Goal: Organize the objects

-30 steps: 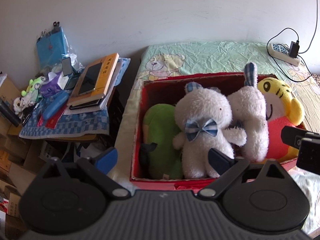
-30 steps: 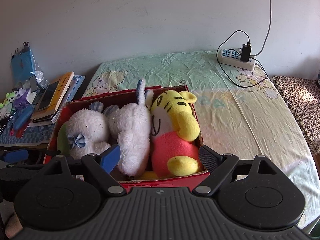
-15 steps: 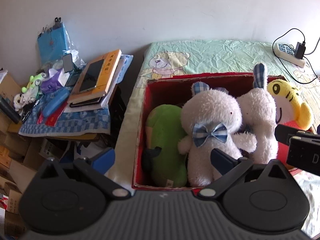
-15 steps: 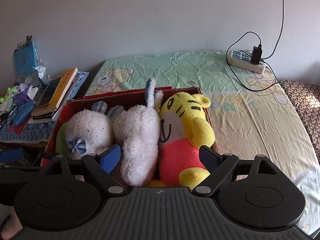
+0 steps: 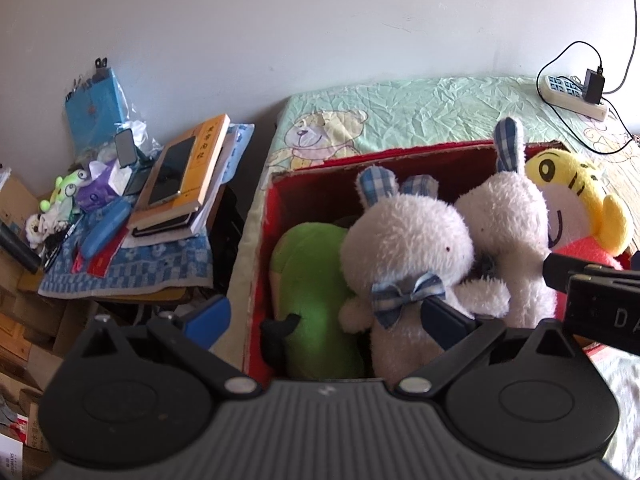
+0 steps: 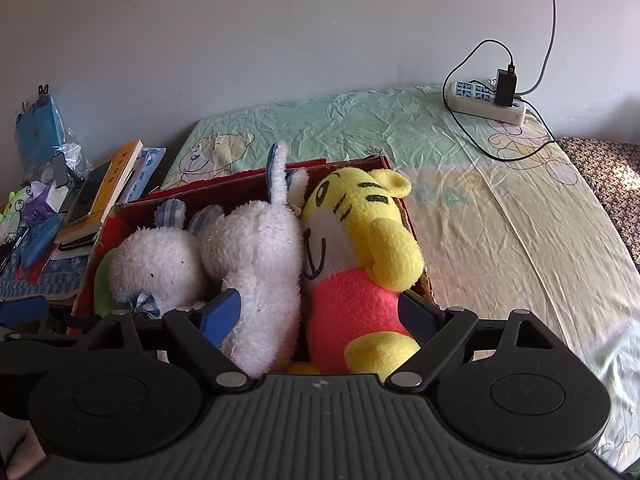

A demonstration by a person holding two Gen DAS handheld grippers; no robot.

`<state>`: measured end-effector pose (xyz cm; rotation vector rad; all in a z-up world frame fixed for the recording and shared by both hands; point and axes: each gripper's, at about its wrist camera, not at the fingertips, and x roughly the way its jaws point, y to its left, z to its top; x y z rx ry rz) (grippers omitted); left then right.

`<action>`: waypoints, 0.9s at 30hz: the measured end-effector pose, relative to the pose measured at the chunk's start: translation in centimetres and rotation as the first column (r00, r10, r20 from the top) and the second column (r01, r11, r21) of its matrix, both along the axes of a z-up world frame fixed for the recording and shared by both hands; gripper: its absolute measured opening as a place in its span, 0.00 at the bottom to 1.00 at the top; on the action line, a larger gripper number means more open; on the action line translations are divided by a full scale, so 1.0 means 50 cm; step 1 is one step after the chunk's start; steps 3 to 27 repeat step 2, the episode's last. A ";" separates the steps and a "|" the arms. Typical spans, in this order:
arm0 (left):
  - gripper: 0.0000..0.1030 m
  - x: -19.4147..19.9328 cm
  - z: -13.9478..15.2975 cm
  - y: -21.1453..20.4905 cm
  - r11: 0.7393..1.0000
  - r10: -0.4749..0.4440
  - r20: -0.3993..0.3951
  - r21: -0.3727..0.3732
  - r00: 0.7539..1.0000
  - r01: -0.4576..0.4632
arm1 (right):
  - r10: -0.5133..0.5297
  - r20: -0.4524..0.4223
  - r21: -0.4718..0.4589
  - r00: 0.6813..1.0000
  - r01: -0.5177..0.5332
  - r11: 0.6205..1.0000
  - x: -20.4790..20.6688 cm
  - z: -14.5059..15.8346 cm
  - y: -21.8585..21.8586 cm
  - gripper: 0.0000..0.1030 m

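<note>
I kept both tools released: the left tool (image 5: 326, 320) hovered before the white bow-tie rabbit (image 5: 404, 252), the right tool (image 6: 320, 312) before the yellow tiger (image 6: 360, 248). The plush toys stood packed upright in the red box (image 5: 258, 264) on the bed (image 6: 500, 216), probably so that they support each other

Readable text is scarce

White letters "DA" show on the black body of the right tool (image 5: 600, 304), cut off at the frame edge. The orange book (image 5: 188, 168) carries a column of dark characters along its cover, too small to read.
</note>
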<state>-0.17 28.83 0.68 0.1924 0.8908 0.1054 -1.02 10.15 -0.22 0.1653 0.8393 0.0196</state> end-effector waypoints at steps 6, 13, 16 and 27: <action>0.98 0.002 0.001 -0.002 1.000 -0.002 0.001 -0.003 1.000 0.002 | -0.001 0.005 0.002 1.000 0.001 1.000 0.000 0.001 0.000 0.85; 0.98 0.002 0.001 -0.002 1.000 -0.002 0.001 -0.003 1.000 0.002 | -0.001 0.005 0.002 1.000 0.001 1.000 0.000 0.001 0.000 0.85; 0.98 0.002 0.001 -0.002 1.000 -0.002 0.001 -0.003 1.000 0.002 | -0.001 0.005 0.002 1.000 0.001 1.000 0.000 0.001 0.000 0.85; 0.98 0.002 0.001 -0.002 1.000 -0.002 0.001 -0.003 1.000 0.002 | -0.001 0.005 0.002 1.000 0.001 1.000 0.000 0.001 0.000 0.85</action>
